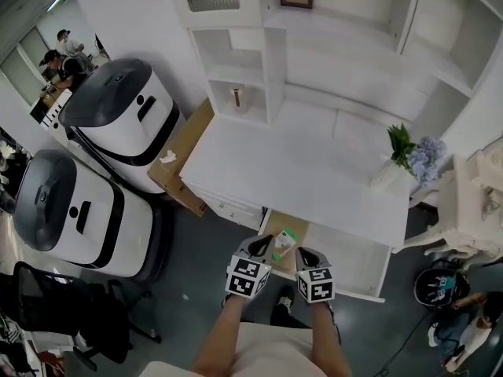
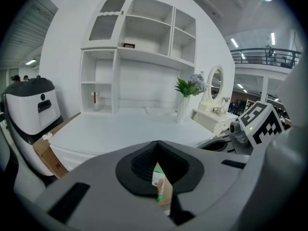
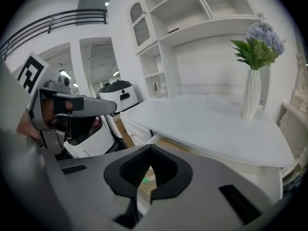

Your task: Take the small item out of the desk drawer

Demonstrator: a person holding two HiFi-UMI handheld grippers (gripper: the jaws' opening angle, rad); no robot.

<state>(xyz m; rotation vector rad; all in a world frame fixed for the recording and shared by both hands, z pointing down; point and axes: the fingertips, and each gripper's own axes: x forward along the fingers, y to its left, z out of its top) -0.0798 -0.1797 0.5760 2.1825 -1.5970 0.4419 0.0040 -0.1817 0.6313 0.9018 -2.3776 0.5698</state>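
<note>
Nearest the viewer, the person's forearms hold two grey grippers side by side over an open drawer (image 1: 352, 264). The left gripper (image 1: 259, 247) has its jaws closed with nothing in them. The right gripper (image 1: 307, 254) is also closed and empty. Between their tips, a small green and white packet (image 1: 284, 243) lies flat on the wooden drawer floor, at the drawer's left end, touched by neither gripper. Just beyond, the white desk (image 1: 314, 171) overhangs the back of the drawer. A vase of leaves and blue flowers (image 1: 405, 162) stands at its right edge. A cardboard box (image 1: 185, 151) leans against the desk's left side, beside two white machines with dark lids (image 1: 118, 120). Farthest, a white shelf unit (image 1: 236, 61) holds a small bottle (image 1: 240, 97).
</note>
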